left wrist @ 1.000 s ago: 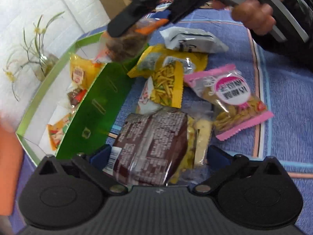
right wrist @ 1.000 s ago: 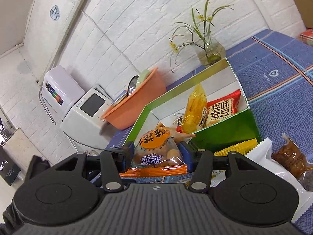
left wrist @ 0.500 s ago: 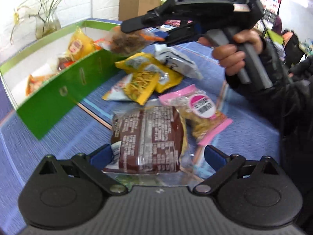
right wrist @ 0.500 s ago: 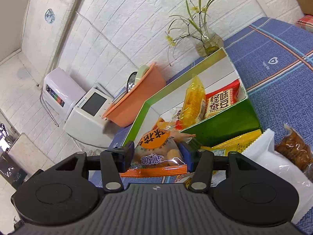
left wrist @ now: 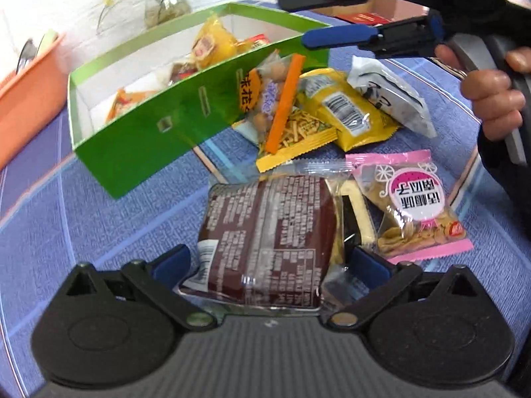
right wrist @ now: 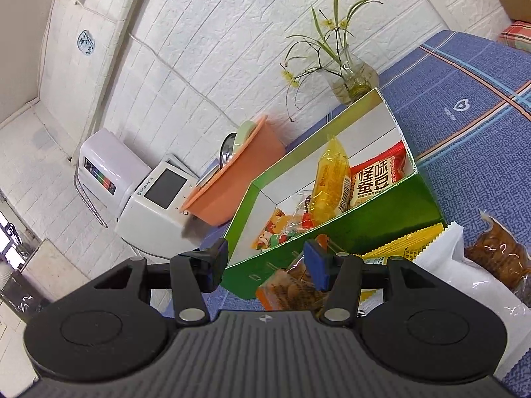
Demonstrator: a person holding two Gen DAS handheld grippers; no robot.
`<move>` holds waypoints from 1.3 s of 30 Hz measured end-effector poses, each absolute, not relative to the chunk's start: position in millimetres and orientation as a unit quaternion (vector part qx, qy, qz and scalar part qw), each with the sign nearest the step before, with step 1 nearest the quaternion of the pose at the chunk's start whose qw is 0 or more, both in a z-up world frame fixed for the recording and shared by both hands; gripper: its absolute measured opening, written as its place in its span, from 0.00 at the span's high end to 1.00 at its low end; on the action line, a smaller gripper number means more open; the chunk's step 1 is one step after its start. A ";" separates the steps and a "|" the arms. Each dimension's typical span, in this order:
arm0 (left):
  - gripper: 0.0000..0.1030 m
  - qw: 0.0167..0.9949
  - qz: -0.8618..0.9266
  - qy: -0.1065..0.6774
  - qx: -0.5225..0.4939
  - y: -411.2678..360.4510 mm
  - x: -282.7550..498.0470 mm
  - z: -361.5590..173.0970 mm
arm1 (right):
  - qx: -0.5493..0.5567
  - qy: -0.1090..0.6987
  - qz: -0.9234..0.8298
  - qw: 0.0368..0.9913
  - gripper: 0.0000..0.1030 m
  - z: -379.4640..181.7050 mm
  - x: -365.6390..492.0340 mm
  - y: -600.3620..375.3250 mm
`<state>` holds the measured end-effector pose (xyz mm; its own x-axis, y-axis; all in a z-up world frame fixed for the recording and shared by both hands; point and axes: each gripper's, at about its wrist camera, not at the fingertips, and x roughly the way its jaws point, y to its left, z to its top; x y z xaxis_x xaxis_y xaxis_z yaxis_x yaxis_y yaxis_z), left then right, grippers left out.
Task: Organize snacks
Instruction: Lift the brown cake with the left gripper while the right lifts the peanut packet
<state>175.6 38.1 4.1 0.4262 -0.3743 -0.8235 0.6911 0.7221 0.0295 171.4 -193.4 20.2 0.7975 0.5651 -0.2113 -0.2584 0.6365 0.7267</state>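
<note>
Out of the right tool (left wrist: 295,16) the peanut packet (left wrist: 265,99) has dropped. A second ago it sat between the jaws; now they stand released with nothing in them. The brown packet (left wrist: 272,232) has kept its place between the left tool's (left wrist: 268,262) pads while this view rolled, so I judge it grasped by its wrapper edges, a second yellowish packet pressed beneath it.

From the left wrist, the peanut packet leans on the outside of the green box's (left wrist: 149,139) near wall, on top of the yellow packets (left wrist: 345,112), so it has missed the box. To do this step well, the right tool should take it again by the body, not by the slippery seal, and carry it clear over the wall before letting go. The white packet (left wrist: 388,96) and pink packet (left wrist: 415,205) lie loose on the bench (left wrist: 66,232), close beside it. The hand (left wrist: 491,99) on the right tool crowds that side.

From the right wrist, the right tool (right wrist: 265,258) hovers at the box's (right wrist: 381,222) near wall, with the peanut packet (right wrist: 285,290) below its jaws on the cloth. Several snacks already stand inside. An orange basin (right wrist: 239,179), a white appliance (right wrist: 146,192) and a vase (right wrist: 351,79) sit behind the box, out of the way.
</note>
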 end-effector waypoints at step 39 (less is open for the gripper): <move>0.25 0.892 -0.296 0.340 -0.033 109.6 131.5 5.5 | 0.273 0.201 0.208 0.918 0.26 27.7 120.7 -166.2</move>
